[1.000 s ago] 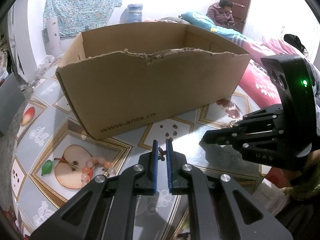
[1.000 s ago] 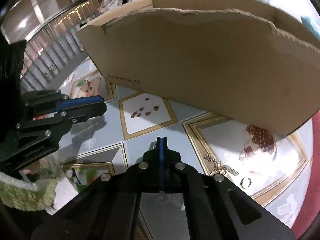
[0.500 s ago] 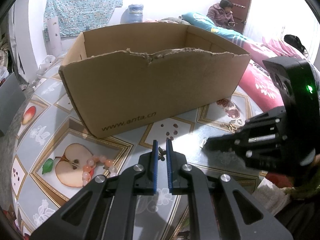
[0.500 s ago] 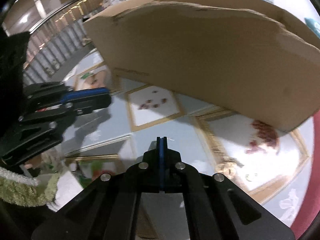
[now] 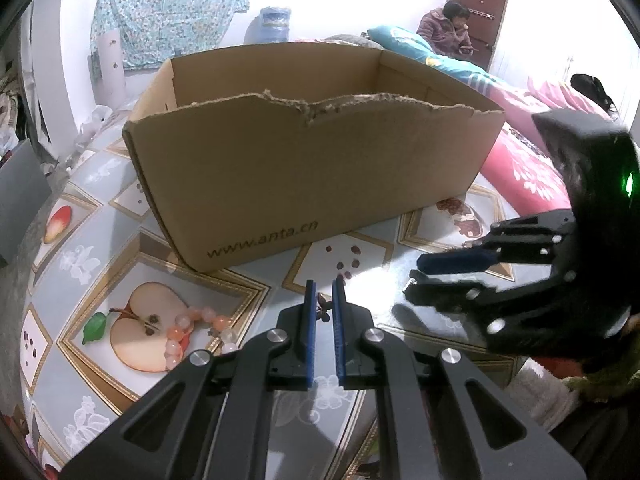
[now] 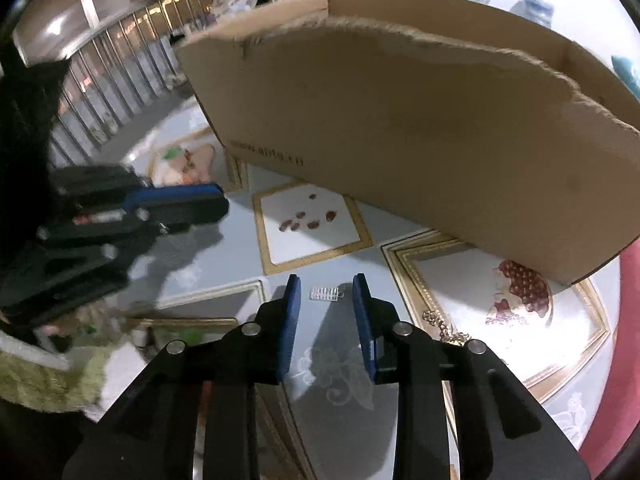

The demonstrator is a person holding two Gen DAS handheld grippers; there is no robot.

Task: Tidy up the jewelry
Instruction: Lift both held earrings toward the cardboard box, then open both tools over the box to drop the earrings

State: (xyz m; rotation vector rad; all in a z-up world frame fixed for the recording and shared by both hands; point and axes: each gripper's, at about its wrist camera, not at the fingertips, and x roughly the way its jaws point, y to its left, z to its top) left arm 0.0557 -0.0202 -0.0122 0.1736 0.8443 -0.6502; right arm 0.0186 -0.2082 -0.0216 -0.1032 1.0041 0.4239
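My left gripper [image 5: 322, 292] is shut on a small dark butterfly-shaped charm [image 5: 322, 309] held above the fruit-print table [image 5: 76, 304]. In front of it stands an open cardboard box [image 5: 304, 168] with a torn near rim. My right gripper [image 6: 326, 280] points down at the table, its jaws opening. A tiny silver comb-like piece [image 6: 325, 293] lies on the table between its tips, untouched by the pads. A gold chain [image 6: 444, 326] lies just to its right. A pink bead bracelet [image 5: 192, 332] rests on the apple picture at the left.
The box [image 6: 400, 140] fills the far half of the table. The right gripper [image 5: 414, 280] hovers close by on the left gripper's right. Pink and blue bedding [image 5: 520, 160] borders the table's right edge. One person [image 5: 448, 28] sits at the back.
The right gripper's jaws, shut in both earlier frames, have parted, and the silver piece now shows on the table between their tips. The left gripper has kept still with its charm.
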